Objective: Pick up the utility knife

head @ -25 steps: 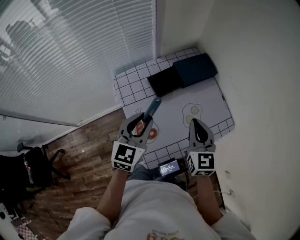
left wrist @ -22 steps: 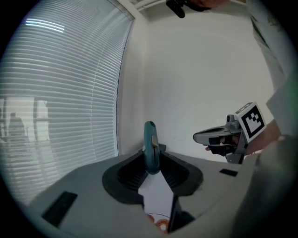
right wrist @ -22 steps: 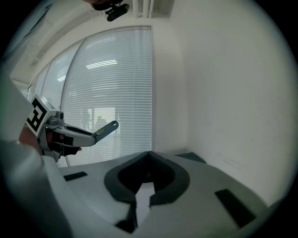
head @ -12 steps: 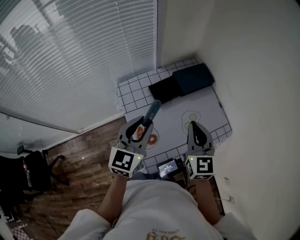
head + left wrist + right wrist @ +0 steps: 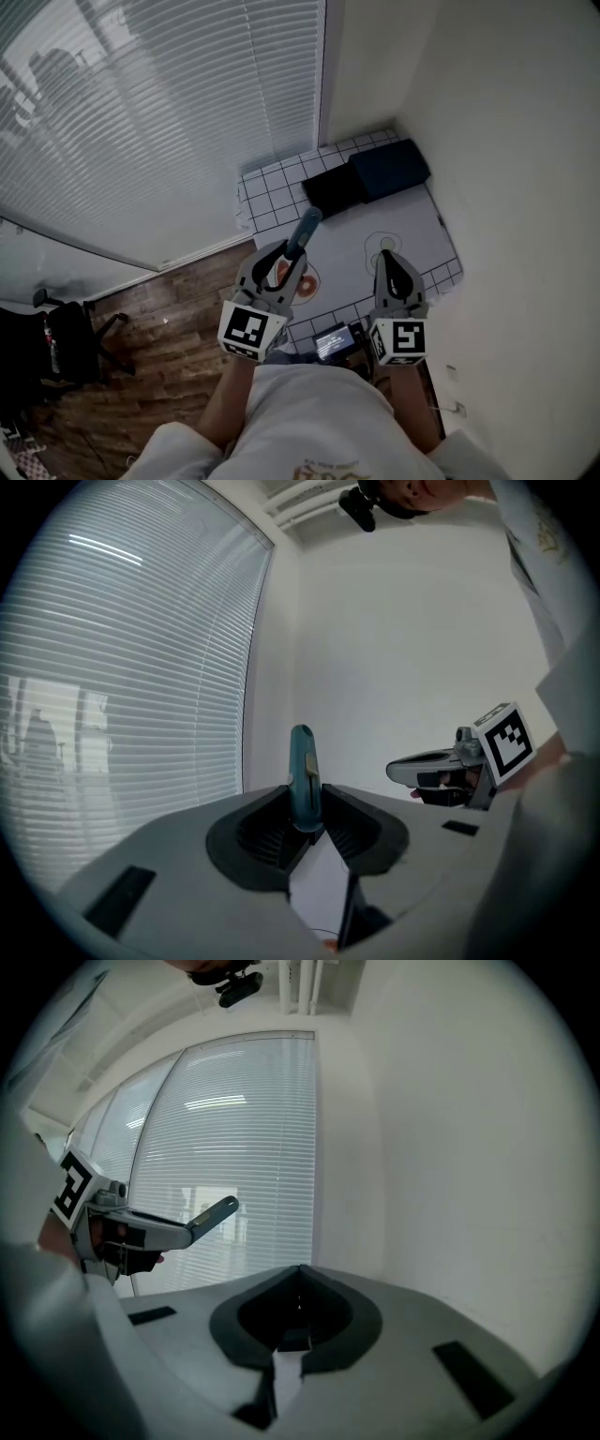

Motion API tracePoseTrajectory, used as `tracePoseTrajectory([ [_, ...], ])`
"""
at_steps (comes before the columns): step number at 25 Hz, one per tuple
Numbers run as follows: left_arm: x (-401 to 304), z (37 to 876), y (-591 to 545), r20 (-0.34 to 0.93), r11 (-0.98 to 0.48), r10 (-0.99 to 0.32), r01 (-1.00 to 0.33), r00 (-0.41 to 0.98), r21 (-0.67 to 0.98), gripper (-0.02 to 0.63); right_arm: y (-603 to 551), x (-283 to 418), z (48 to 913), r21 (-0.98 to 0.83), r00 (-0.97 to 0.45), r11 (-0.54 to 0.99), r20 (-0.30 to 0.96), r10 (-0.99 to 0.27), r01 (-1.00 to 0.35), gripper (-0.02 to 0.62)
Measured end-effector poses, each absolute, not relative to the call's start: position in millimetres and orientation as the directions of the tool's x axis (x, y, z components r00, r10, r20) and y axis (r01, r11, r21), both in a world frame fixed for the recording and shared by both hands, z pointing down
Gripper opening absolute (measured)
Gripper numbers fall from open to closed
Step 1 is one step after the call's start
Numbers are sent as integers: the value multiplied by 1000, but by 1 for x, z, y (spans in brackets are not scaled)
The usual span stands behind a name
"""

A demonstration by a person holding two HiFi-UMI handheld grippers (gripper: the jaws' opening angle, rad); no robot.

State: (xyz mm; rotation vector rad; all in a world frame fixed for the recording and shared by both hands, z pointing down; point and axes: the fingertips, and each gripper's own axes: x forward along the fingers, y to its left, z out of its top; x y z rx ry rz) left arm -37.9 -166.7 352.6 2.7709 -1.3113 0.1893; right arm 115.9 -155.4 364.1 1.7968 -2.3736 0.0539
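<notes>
Between the jaws of the left gripper stands the utility knife, its teal handle clamped near the lower end between the two dark pads, the rest of it sticking forward past the tips with the slider facing the camera. In the head view the same knife juts ahead of the left gripper, out over the white, grid-edged mat on the counter, and seems to hang well clear of it. The right gripper has its jaws drawn together with nothing in them; it hovers beside the left one, nearer the plain wall. Farther out on the mat lie a black flat thing and a dark blue one, side by side and touching. The lift looks done, so the pick-up seems all but complete; what comes next calls only for a firm, level hold so the knife does not slip or tip
</notes>
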Motion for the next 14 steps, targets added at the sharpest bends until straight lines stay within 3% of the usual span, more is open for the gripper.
tracePoseTrajectory([
  [14, -47, 356, -172, 149, -632, -765, -775, 626, 10, 118, -167, 102, 365, 70, -281, 294, 158, -947, -953, 6],
])
